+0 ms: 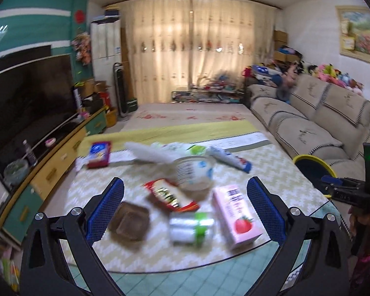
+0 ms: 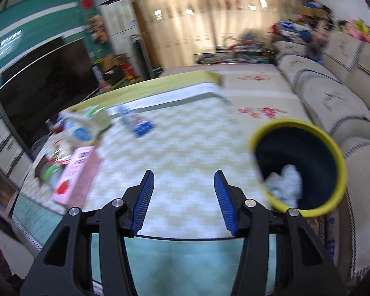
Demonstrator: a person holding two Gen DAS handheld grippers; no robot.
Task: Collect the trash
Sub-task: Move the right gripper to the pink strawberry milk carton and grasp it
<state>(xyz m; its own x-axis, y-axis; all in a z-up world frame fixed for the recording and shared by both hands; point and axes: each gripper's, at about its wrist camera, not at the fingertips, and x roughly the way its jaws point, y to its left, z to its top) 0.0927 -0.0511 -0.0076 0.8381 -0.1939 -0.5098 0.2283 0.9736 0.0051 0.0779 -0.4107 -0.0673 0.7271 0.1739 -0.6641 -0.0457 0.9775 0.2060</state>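
Clearly both claws stand apart with nothing between their blue pads. The left claw (image 1: 185, 192) is spread wide above a huddle of litter on the worktop (image 1: 271, 162): a pink strawberry carton (image 1: 236, 214) lies just inside its right pad, a silver and green can (image 1: 192, 227) beside that, a brown square tray (image 1: 129, 222) near its left pad, and a red wrapper (image 1: 170, 194) with a clear plastic cup (image 1: 194, 172) further ahead. The right claw (image 2: 183, 194) is released about halfway, over bare patterned worktop cloth. Motion blur smears all labels, so print is unreadable, and the far items merge. A yellow-rimmed bin (image 2: 298, 167) sits to the right of the right claw, off the worktop edge, with crumpled white paper (image 2: 288, 185) inside; its lower part is cut off. The pink carton lies well left of the right claw.
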